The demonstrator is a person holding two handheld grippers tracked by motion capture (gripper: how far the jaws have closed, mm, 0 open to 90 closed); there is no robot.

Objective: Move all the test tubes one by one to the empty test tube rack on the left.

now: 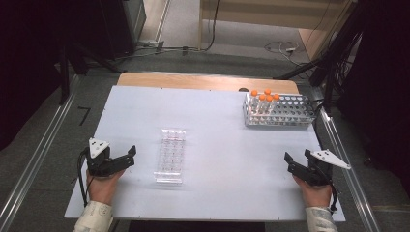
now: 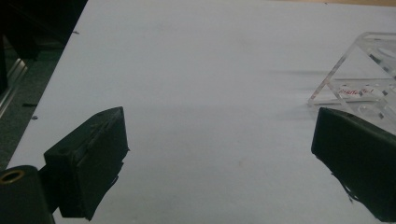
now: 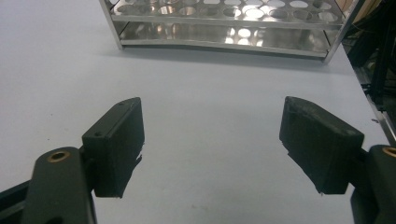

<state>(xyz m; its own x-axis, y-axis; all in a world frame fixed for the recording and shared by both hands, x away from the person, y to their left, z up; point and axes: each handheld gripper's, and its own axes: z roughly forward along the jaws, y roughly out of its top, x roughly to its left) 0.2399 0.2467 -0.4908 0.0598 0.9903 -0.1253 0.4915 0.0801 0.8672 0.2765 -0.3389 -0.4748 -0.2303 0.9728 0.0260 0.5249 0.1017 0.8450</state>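
A white worktop [image 1: 212, 125] carries everything here, with a strip of bare wood showing along its far edge. At its far right corner stands a metal test-tube rack [image 1: 279, 111], a grid of round holes, with a few orange-capped tubes [image 1: 265, 98] upright in its far left corner; the right gripper view looks straight at this rack's near side [image 3: 224, 28] across open worktop. Nearer the person and a little left of centre lies a clear acrylic tube rack [image 1: 171, 155], long and narrow, flat on the worktop and empty as far as can be seen; its near corner appears in the left gripper view [image 2: 359, 84] just beyond the right-hand finger. The left gripper [image 1: 126, 157] rests at the near left, close beside the acrylic rack but not touching it, with its fingers spread wide and nothing between them. The right gripper [image 1: 296, 160] sits at the near right, well apart from both racks, its fingers likewise spread and empty. The acrylic rack is probably light, stiff and smooth, so it could slide under a push or slip from a shallow pinch, and its thin plates may crack or scratch if squeezed hard; a grip across one long side wall near the middle, or on a short end plate, looks soundest. The capped tubes are likely light and slippery, best taken just below the cap.
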